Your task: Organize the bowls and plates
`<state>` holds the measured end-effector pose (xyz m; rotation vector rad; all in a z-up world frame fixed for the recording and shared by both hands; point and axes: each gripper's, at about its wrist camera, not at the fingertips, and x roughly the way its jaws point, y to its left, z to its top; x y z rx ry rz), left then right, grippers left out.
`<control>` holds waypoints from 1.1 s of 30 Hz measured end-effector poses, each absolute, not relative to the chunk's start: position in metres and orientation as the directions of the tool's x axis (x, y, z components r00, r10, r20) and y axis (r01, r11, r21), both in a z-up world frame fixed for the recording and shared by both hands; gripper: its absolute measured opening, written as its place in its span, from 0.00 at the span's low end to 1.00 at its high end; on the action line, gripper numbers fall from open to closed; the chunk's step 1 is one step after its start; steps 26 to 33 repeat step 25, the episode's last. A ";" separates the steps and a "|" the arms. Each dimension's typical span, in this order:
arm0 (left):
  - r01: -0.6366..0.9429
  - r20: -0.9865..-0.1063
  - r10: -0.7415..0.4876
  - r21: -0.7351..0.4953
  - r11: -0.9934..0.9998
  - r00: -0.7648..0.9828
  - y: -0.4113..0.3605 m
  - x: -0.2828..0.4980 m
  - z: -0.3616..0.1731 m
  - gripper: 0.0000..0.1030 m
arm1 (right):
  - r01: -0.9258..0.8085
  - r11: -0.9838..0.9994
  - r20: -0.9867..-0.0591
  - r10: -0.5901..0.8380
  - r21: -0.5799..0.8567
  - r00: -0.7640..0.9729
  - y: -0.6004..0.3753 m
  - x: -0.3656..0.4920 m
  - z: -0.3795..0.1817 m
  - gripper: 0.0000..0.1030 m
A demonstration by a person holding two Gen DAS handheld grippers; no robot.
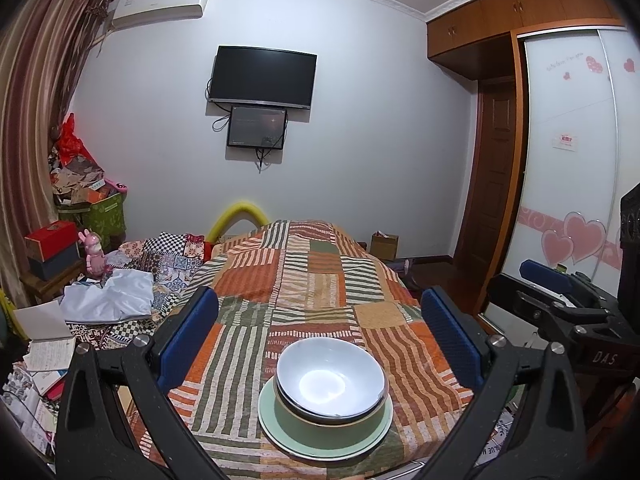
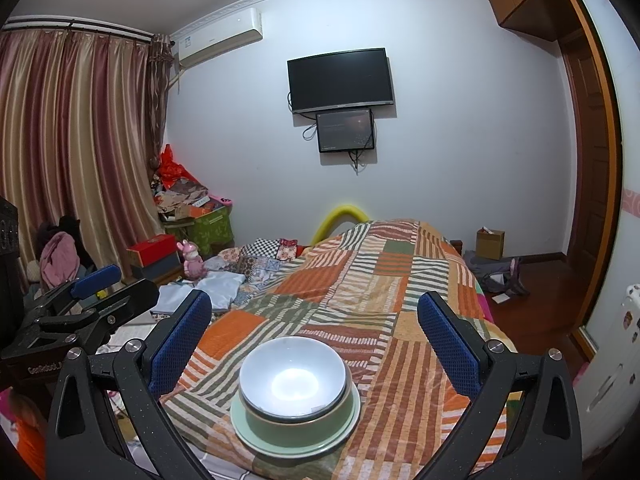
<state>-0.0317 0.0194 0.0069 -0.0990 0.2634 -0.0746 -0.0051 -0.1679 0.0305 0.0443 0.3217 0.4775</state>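
Note:
A white bowl [image 1: 330, 376] sits nested in a green bowl [image 1: 320, 426], which stands on a pale green plate [image 1: 280, 436]. The stack rests on a patchwork quilt [image 1: 312, 280] near its front edge. It also shows in the right wrist view: white bowl [image 2: 292, 378], green bowl [image 2: 300, 426], plate [image 2: 256, 436]. My left gripper [image 1: 320, 328] is open and empty, held back from the stack. My right gripper [image 2: 314, 324] is open and empty, likewise behind the stack. The right gripper shows at the right edge of the left view [image 1: 560, 292]; the left gripper shows at the left of the right view [image 2: 92, 292].
The quilt covers a bed running toward the far wall with a TV [image 1: 262, 78]. Clothes and papers [image 1: 108, 296] lie left of the bed. Boxes [image 1: 52, 248] and a pink toy [image 1: 94, 252] stand by the curtain. A wardrobe [image 1: 572, 160] and wooden floor are at right.

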 end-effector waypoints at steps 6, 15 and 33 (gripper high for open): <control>0.057 -0.253 -0.084 -0.113 0.992 0.964 0.020 -0.033 0.006 1.00 | -0.447 0.887 -0.294 0.460 0.116 0.838 -0.168 -0.005 0.031 1.00; 0.054 -0.261 -0.084 -0.120 0.991 0.962 0.020 -0.031 0.007 1.00 | -0.443 0.889 -0.296 0.456 0.114 0.839 -0.167 -0.003 0.030 1.00; 0.055 -0.264 -0.085 -0.118 0.992 0.961 0.021 -0.030 0.007 1.00 | -0.439 0.891 -0.306 0.452 0.116 0.838 -0.166 0.000 0.030 1.00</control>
